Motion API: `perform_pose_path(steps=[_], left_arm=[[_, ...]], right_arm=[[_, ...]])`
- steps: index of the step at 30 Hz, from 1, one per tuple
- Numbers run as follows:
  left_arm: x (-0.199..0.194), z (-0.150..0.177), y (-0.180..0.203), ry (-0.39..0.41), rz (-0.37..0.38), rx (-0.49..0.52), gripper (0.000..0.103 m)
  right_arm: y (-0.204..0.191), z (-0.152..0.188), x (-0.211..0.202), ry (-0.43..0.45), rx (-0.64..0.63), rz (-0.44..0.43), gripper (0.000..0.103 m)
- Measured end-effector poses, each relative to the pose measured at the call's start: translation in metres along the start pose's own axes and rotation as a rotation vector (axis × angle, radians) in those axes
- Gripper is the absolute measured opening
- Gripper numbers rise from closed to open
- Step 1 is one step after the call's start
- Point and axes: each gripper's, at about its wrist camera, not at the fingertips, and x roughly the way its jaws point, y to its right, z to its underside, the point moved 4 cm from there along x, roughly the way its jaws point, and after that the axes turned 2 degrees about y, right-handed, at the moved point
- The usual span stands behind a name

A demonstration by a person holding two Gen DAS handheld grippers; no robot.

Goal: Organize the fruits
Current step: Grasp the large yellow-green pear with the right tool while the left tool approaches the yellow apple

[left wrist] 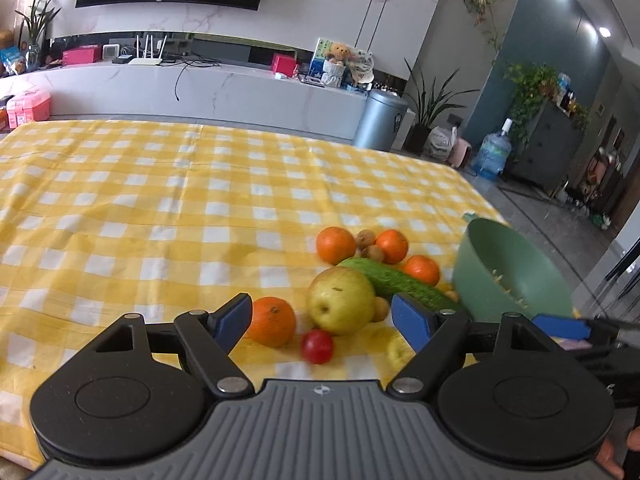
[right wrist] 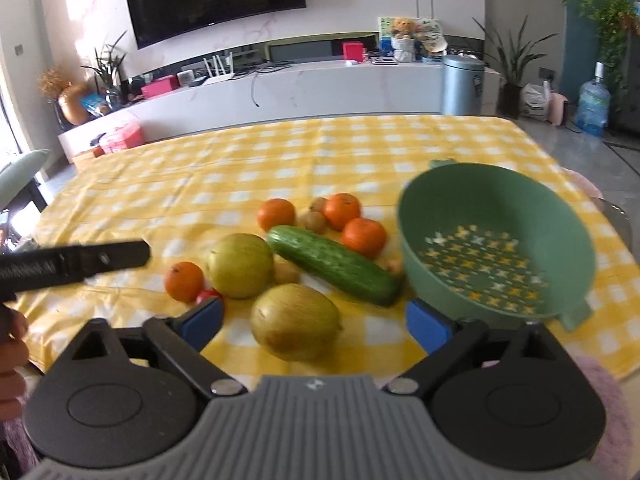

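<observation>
Fruits lie in a heap on the yellow checked tablecloth [left wrist: 160, 200]. In the left wrist view my left gripper [left wrist: 324, 317] stands open just before an orange [left wrist: 272, 322], a yellow pear [left wrist: 340, 300] and a small red tomato [left wrist: 317, 346]; its pads touch none of them. Behind lie a cucumber [left wrist: 400, 280] and further oranges [left wrist: 336, 245]. In the right wrist view my right gripper [right wrist: 316, 326] is open around a yellow-brown round fruit [right wrist: 296, 322] without touching it. The cucumber [right wrist: 334, 264] lies beyond, the green colander [right wrist: 496, 240] at the right.
Small brown kiwis [right wrist: 314, 220] sit among the oranges [right wrist: 276, 214]. One black finger of the left gripper [right wrist: 80, 260] reaches in from the left. The table's right edge [left wrist: 480, 196] runs close to the colander [left wrist: 508, 276]. A bin [left wrist: 380, 120] stands on the floor beyond.
</observation>
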Motion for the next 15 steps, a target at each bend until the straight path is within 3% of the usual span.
perform_pose_path(steps=[2,6,15], left_arm=[[0.007,0.003,-0.004,-0.019,-0.022,0.001,0.093],[0.020,0.009,-0.011,-0.057,-0.040,-0.020,0.092],[0.032,0.017,-0.017,-0.092,-0.047,-0.048,0.092]], right_arm=[[-0.006,-0.002,0.010,-0.020,-0.017,-0.008,0.099],[-0.012,-0.003,0.042,-0.148,-0.010,-0.003,0.099],[0.005,0.005,0.090,-0.366,0.178,-0.024,0.099]])
